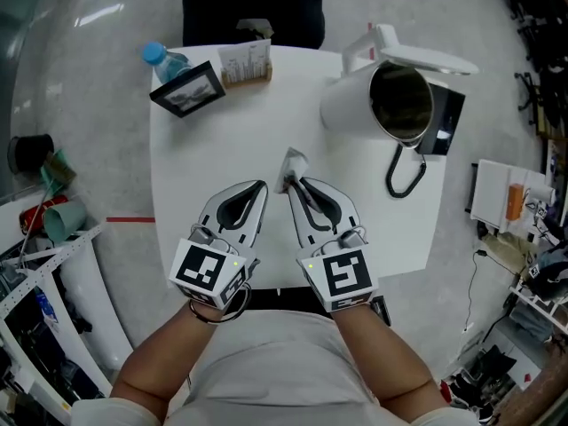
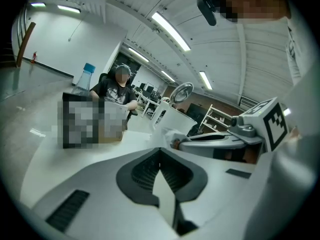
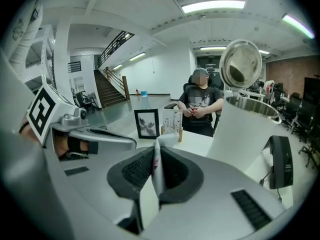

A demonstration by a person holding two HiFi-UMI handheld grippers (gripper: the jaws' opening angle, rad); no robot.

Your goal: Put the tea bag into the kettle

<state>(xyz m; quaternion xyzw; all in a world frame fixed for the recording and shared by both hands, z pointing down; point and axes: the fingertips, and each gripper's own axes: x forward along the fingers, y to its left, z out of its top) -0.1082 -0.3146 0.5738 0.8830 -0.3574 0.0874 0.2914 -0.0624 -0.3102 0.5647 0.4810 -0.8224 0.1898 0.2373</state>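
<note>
Pinched between the fingers of the right gripper (image 1: pixel 295 183) above the white bench (image 1: pixel 222 140), the white paper tea bag (image 1: pixel 294 162) has yet to reach the open white electric kettle (image 1: pixel 355 105) at two o'clock, while the left gripper (image 1: pixel 260 187), fingers pressed together on nothing, hovers alongside at nine o'clock.

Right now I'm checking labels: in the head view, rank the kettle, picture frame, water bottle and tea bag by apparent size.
1. kettle
2. picture frame
3. water bottle, partly hidden
4. tea bag, nearly alike
</note>
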